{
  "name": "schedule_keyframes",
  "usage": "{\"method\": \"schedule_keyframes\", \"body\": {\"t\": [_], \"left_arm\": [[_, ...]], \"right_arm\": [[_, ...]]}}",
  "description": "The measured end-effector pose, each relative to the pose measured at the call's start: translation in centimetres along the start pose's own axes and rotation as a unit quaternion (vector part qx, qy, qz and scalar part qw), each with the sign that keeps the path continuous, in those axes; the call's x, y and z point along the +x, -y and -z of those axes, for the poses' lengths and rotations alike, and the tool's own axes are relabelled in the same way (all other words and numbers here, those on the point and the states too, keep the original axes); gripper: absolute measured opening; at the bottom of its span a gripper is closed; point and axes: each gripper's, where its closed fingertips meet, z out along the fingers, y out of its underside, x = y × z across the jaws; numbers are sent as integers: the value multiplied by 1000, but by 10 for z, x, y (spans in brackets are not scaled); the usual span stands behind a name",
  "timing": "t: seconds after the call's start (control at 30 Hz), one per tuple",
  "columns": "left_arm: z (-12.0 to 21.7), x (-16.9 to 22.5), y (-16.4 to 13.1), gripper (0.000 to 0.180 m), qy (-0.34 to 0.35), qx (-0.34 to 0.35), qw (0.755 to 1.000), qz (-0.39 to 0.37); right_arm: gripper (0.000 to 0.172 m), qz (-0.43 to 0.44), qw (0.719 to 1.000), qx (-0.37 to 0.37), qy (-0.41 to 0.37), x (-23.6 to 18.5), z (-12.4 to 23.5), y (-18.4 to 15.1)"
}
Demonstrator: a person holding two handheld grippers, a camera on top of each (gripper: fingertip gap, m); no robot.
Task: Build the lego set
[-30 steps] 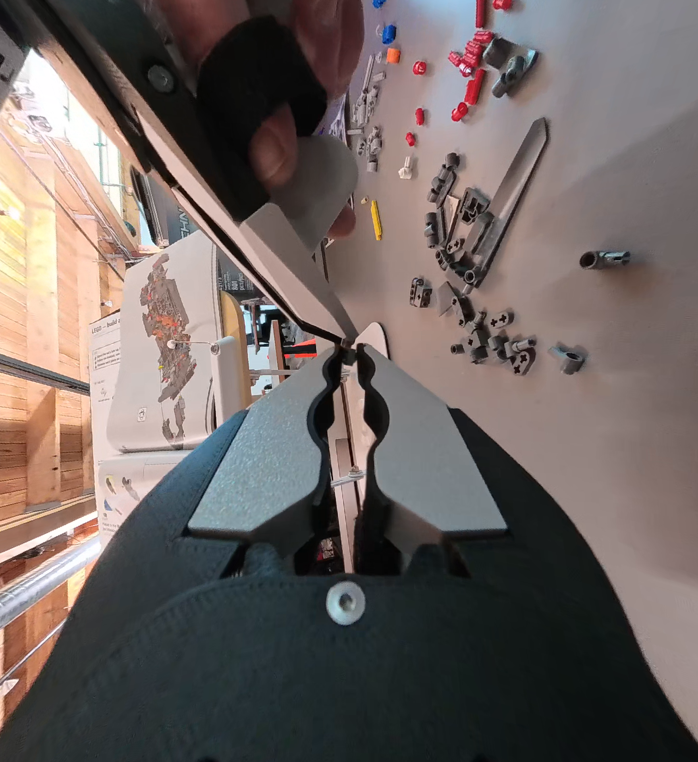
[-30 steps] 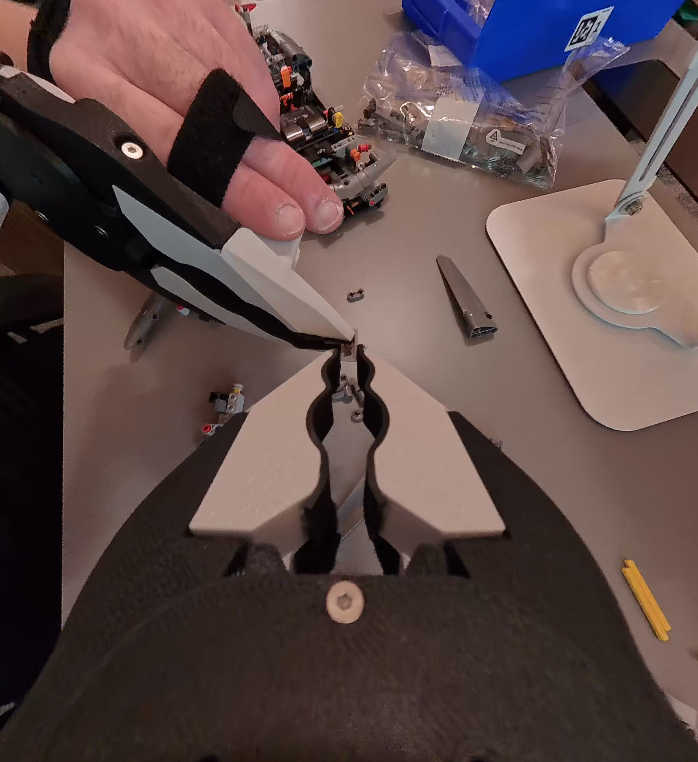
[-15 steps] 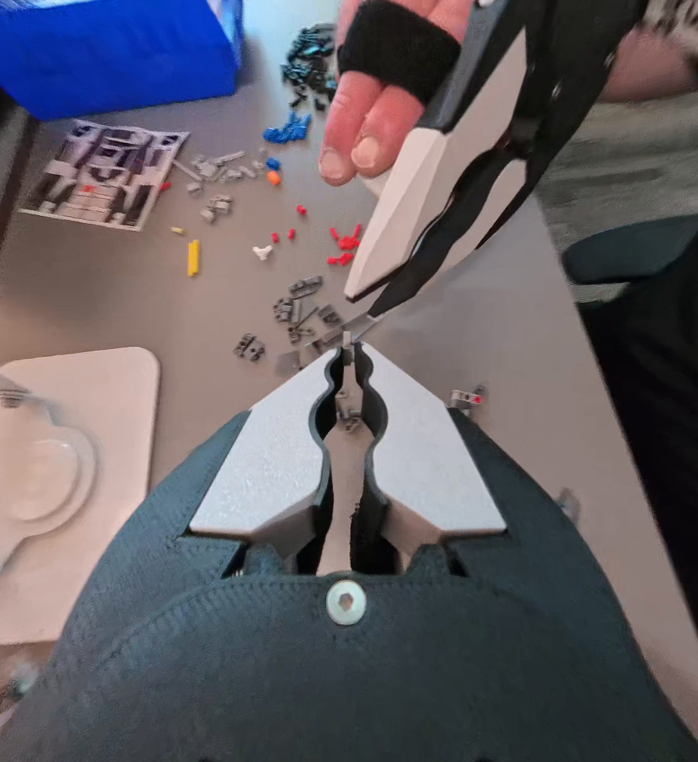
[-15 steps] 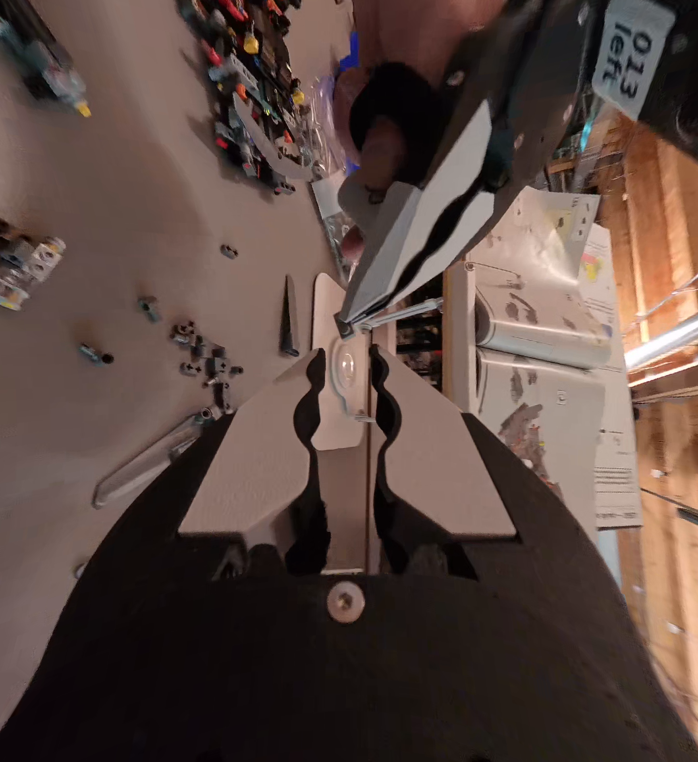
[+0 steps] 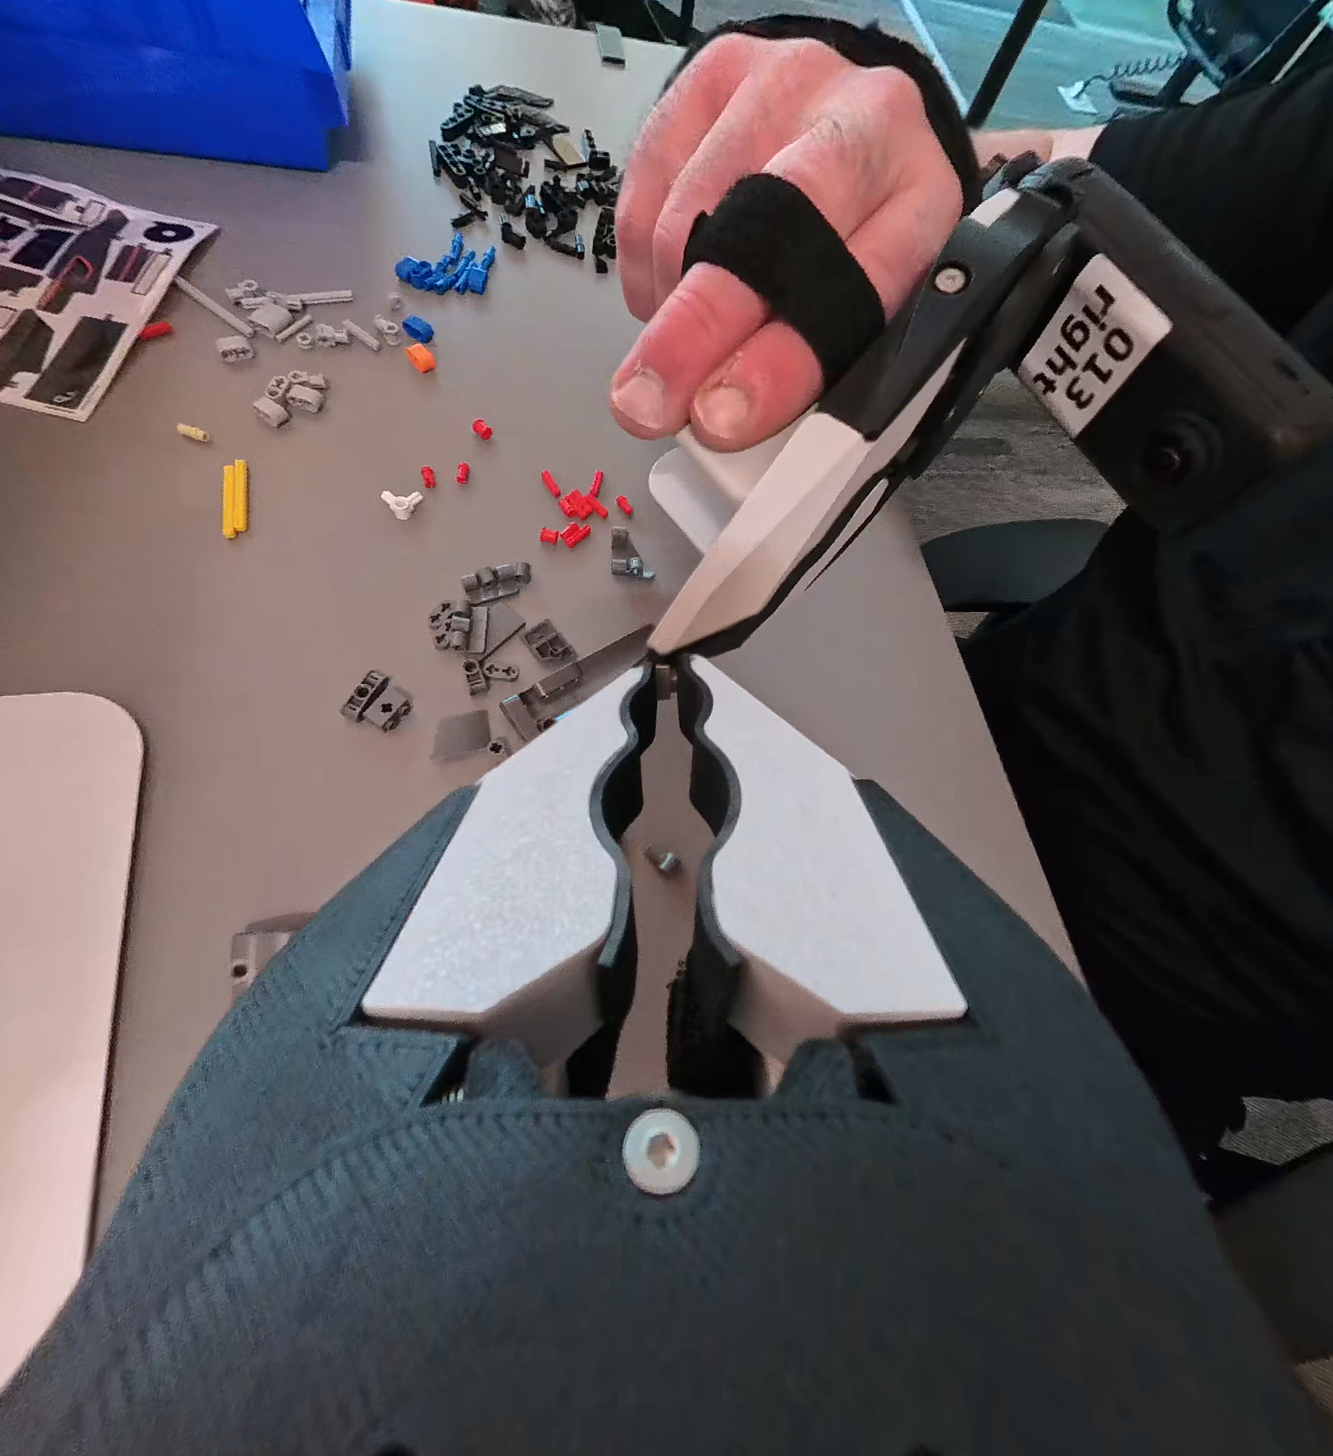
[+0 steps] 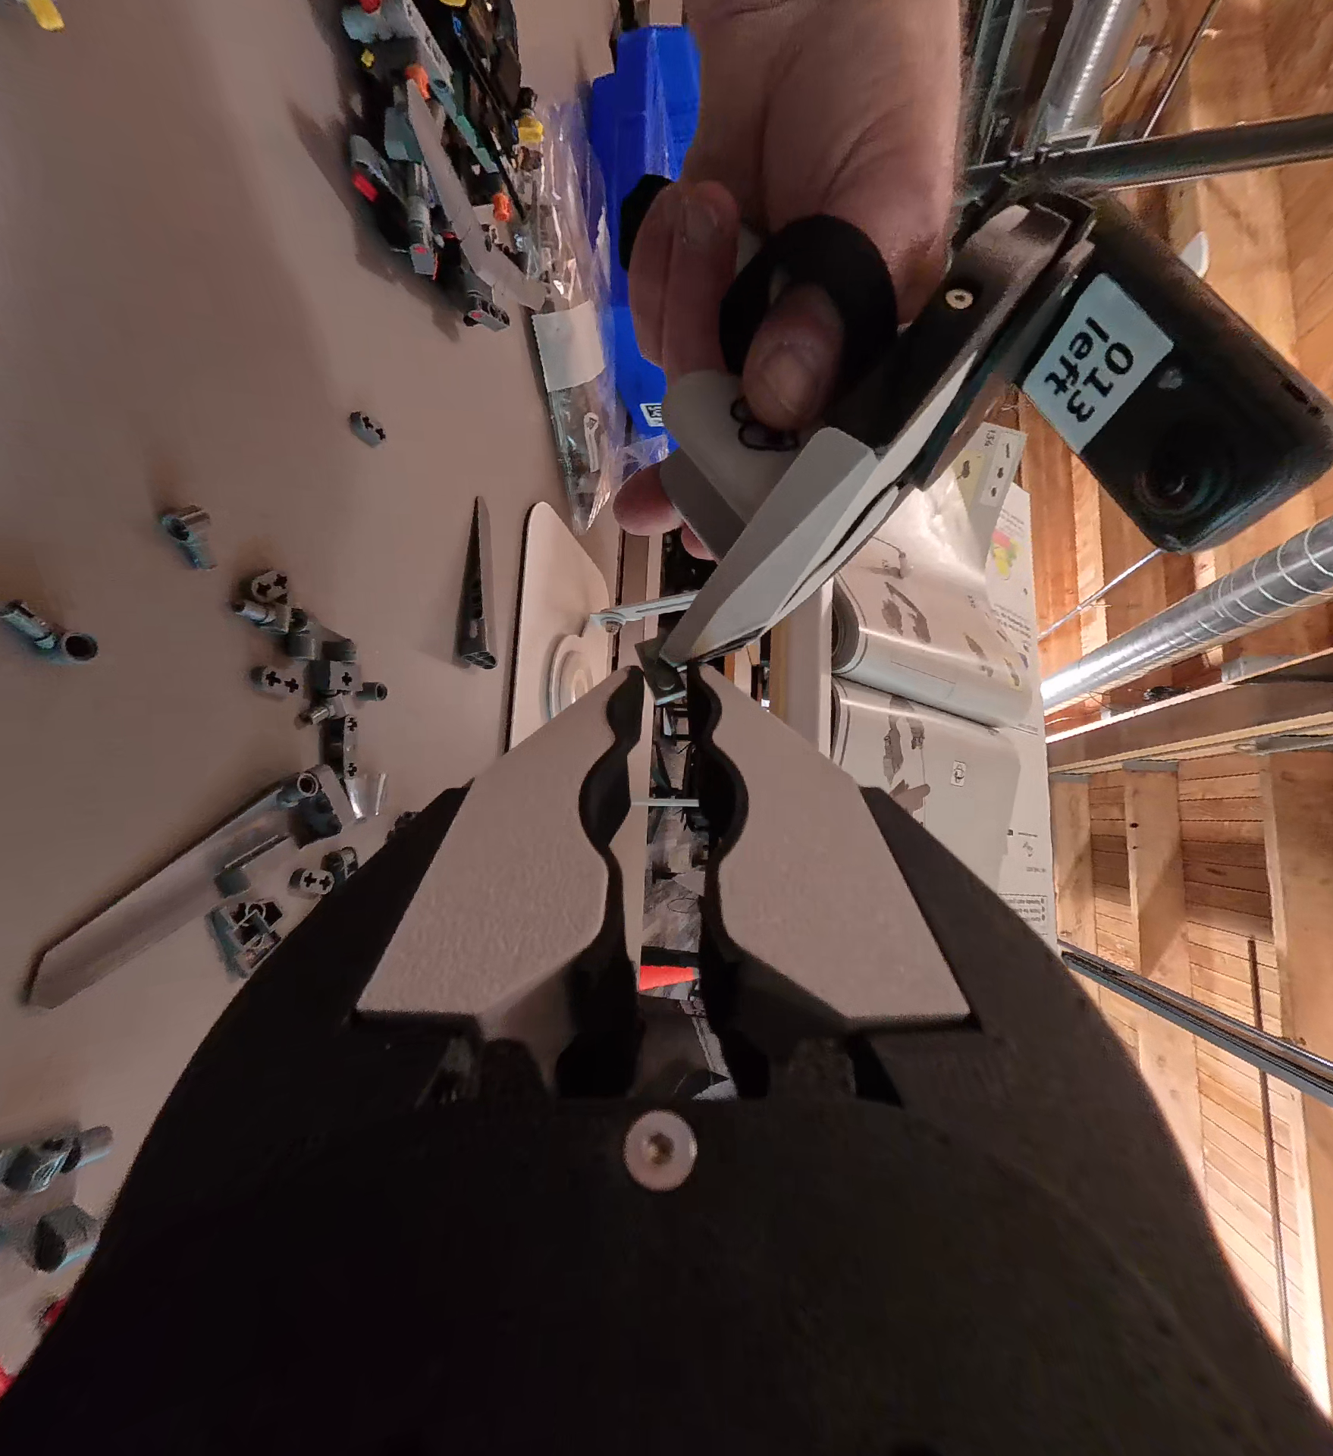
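In the left wrist view my left gripper (image 5: 667, 679) is shut on a small thin grey brick piece (image 5: 665, 684), held in the air above the grey table (image 5: 175, 630). My right gripper (image 5: 659, 648) comes in from the upper right in a person's hand (image 5: 766, 236), and its tips meet the top of the same piece. In the right wrist view my right gripper (image 6: 665, 684) has its tips closed in on either side of the piece (image 6: 662, 679). There my left gripper (image 6: 679, 648) clamps the piece's upper corner.
Loose dark grey parts (image 5: 482, 630), red pins (image 5: 577, 508), yellow rods (image 5: 235, 498) and black parts (image 5: 529, 181) lie on the table. A white base plate (image 5: 17, 906), a blue bin (image 5: 135, 71) and a sticker sheet (image 5: 41, 276) stand to the left. A booklet (image 6: 939, 654) stands behind. Both grippers' tips are close together, under 4 cm apart. The white base plate (image 5: 17, 906) is about equally far from each gripper, around 25 cm.
Both grippers have turned while staying tip to tip. My right gripper opened wide half a second ago, leaving the piece in the left tips, and has closed in on it again.
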Motion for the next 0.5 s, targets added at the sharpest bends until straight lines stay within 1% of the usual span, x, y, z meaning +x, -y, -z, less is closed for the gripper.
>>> {"method": "schedule_keyframes", "body": {"t": [0.07,0.23,0.4,0.5], "left_arm": [[-3,-1,-2,3,-3,-6,1000,1],[-3,-2,1,3,-13,6,1000,5],[-1,-5,12,4,-3,32,999,2],[0,-10,16,10,18,42,999,4]], "right_arm": [[7,3,1000,-4,6,-3,0,-2],[6,-9,1000,-6,8,-1,1,-5],[5,-60,998,-3,-3,8,3,-10],[5,-89,996,-11,-12,12,1,-16]]}}
